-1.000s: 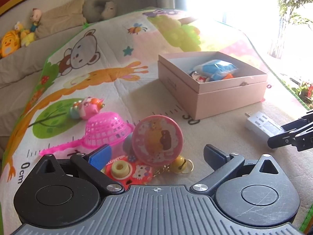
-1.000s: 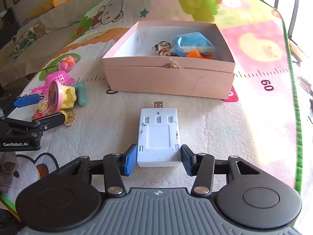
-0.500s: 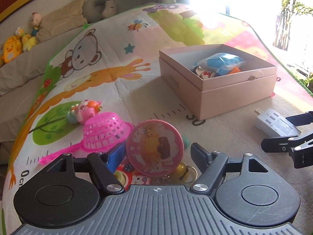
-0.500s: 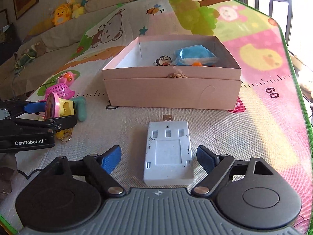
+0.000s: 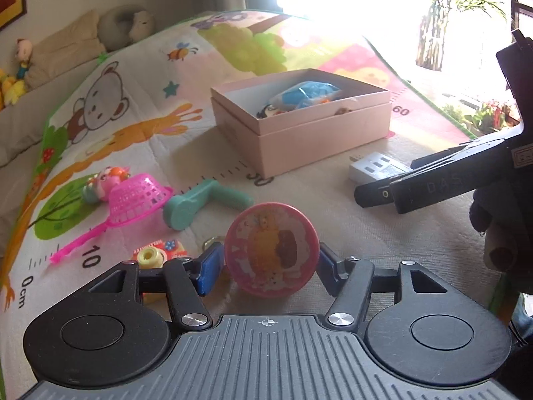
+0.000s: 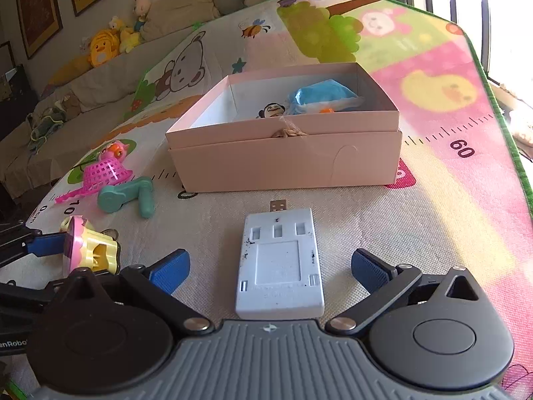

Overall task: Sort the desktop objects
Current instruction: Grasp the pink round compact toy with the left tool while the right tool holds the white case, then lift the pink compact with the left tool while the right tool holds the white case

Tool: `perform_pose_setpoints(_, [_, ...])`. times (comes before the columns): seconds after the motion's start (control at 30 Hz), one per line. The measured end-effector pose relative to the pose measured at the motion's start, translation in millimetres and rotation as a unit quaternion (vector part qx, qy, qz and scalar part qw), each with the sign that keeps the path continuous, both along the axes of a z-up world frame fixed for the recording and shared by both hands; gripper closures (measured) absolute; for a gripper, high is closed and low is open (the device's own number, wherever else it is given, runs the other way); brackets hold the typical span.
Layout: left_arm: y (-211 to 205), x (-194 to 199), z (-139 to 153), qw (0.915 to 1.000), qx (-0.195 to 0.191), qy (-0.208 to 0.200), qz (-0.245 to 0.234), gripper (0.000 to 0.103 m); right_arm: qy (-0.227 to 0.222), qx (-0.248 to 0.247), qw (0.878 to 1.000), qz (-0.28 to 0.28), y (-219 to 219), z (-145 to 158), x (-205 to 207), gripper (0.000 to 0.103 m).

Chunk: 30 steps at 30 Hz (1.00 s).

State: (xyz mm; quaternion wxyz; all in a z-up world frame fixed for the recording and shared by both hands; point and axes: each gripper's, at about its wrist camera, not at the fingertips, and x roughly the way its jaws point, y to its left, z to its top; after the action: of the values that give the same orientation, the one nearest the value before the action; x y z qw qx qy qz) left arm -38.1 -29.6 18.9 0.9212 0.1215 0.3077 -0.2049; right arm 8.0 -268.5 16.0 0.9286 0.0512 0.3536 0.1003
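Note:
My left gripper (image 5: pixel 268 265) is shut on a round pink toy (image 5: pixel 270 249) with a yellow body (image 6: pixel 95 253), held just above the mat. My right gripper (image 6: pixel 269 266) is open, its fingers on either side of a white USB adapter (image 6: pixel 279 266) that lies flat on the mat; the adapter also shows in the left wrist view (image 5: pixel 374 168). A pink open box (image 6: pixel 286 153) holding a blue packet (image 6: pixel 324 95) and a small figure (image 6: pixel 271 110) stands beyond the adapter.
A pink toy strainer (image 5: pixel 133 200), a teal plastic handle (image 5: pixel 200 201), a small pink figure (image 5: pixel 106 180) and a red toy camera (image 5: pixel 155 255) lie on the mat at left. The mat's green edge (image 6: pixel 499 100) runs along the right. A sofa with plush toys (image 6: pixel 103 46) stands behind.
My left gripper closed on the round pink toy and lifted it off the pile, uncovering the teal handle. My right gripper opened wide, let go of the adapter and drew back.

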Motion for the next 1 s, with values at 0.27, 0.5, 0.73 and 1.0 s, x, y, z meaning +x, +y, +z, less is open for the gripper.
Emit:
perform_pose_setpoints(0.27, [7.7,6.5,-4.3,0.9993,0.013,0.008,0.033,0.016,0.008,-0.017,1.0,0.01,2.8,-0.7,0.8,0.0])
perform_pose_setpoints(0.5, [13.0,6.8,-4.1,0.9987,0.02,0.019,0.043,0.011,0.005,-0.045,0.999,0.017,9.9,-2.3,-1.8,0.0])
perform_pose_setpoints(0.73, [16.9,-9.4,-1.1,0.9991,-0.007,0.036,0.021,0.011,0.001,-0.05,0.999,0.018,10.9,-1.1,-6.1,0.0])
perform_pose_setpoints(1.0, [8.9,-9.0,-2.2,0.9982,-0.025,0.052,0.017,0.022,-0.003,-0.043,0.999,0.019,8.8,-0.4,-9.4,0.0])
